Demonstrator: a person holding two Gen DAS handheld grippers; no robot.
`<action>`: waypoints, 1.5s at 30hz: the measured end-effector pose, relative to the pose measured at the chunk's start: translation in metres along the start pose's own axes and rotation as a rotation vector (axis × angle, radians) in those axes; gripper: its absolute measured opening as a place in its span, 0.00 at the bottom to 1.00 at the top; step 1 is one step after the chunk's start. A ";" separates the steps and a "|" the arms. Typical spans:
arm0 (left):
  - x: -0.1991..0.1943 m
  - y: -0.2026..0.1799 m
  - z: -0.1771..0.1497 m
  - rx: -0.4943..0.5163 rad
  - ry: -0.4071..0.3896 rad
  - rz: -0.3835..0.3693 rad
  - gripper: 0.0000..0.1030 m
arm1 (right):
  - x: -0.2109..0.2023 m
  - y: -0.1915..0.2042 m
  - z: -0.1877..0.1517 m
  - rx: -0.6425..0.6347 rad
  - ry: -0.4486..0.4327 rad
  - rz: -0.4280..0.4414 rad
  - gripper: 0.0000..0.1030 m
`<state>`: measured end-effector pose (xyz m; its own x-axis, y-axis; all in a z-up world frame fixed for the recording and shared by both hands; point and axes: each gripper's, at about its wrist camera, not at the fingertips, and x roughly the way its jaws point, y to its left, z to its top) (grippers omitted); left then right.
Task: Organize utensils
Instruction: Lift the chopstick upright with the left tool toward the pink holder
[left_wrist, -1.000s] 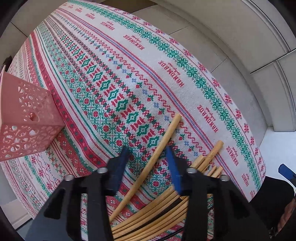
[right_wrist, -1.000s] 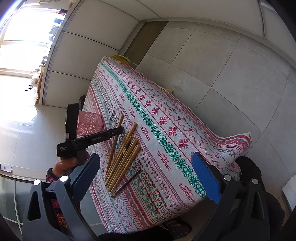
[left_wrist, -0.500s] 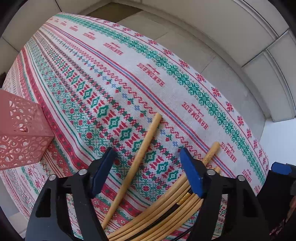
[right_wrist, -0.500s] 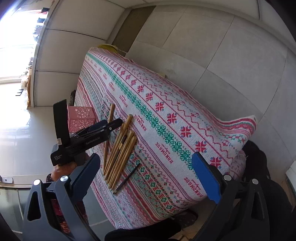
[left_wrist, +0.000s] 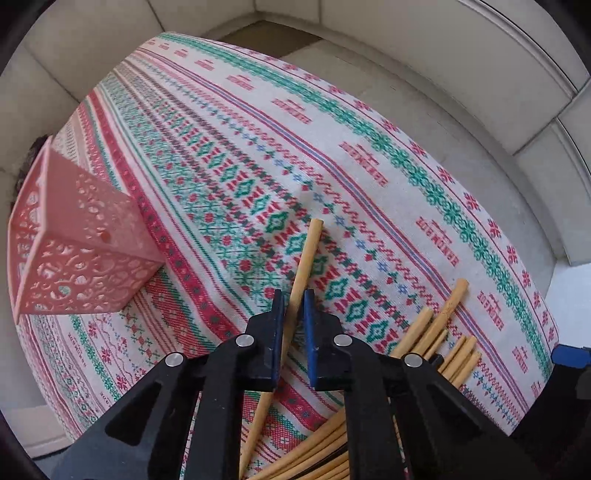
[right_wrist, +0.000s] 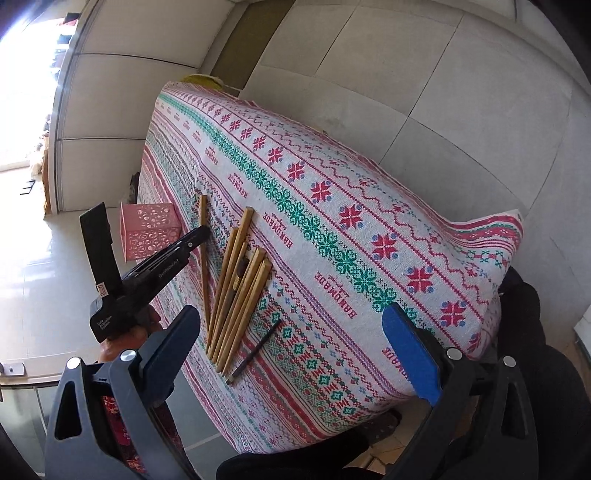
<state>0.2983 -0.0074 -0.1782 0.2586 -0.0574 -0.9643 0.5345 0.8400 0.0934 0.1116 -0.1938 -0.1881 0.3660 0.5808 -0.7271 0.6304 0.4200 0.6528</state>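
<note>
A: Left wrist view: the left gripper (left_wrist: 294, 314) is clamped on one bamboo chopstick (left_wrist: 303, 266), apart from the bundle (right_wrist: 240, 288); the pink holder (left_wrist: 74, 251) stands to its left.

B: Lift it level, I'd say; tip it upright over the holder; the right gripper (right_wrist: 291, 343) hangs wide open, idle.

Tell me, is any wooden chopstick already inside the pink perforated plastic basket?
No, the pink perforated plastic basket shows no stick inside; the wooden chopsticks all lie on the patterned tablecloth.

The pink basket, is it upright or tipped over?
Upright: the pink basket stands on its base on the tablecloth, open top facing up.
</note>
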 end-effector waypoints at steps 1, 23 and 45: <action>-0.010 0.006 -0.004 -0.028 -0.042 -0.010 0.09 | 0.002 0.003 0.002 0.006 0.004 -0.006 0.93; -0.257 0.061 -0.159 -0.214 -0.746 -0.078 0.07 | 0.097 0.104 0.036 -0.046 -0.073 -0.257 0.32; -0.267 0.095 -0.188 -0.352 -0.853 -0.111 0.07 | 0.073 0.147 0.036 -0.254 -0.211 -0.058 0.09</action>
<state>0.1291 0.1891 0.0414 0.7993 -0.4073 -0.4418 0.3530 0.9133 -0.2035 0.2557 -0.1151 -0.1531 0.4846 0.4047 -0.7755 0.4735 0.6240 0.6216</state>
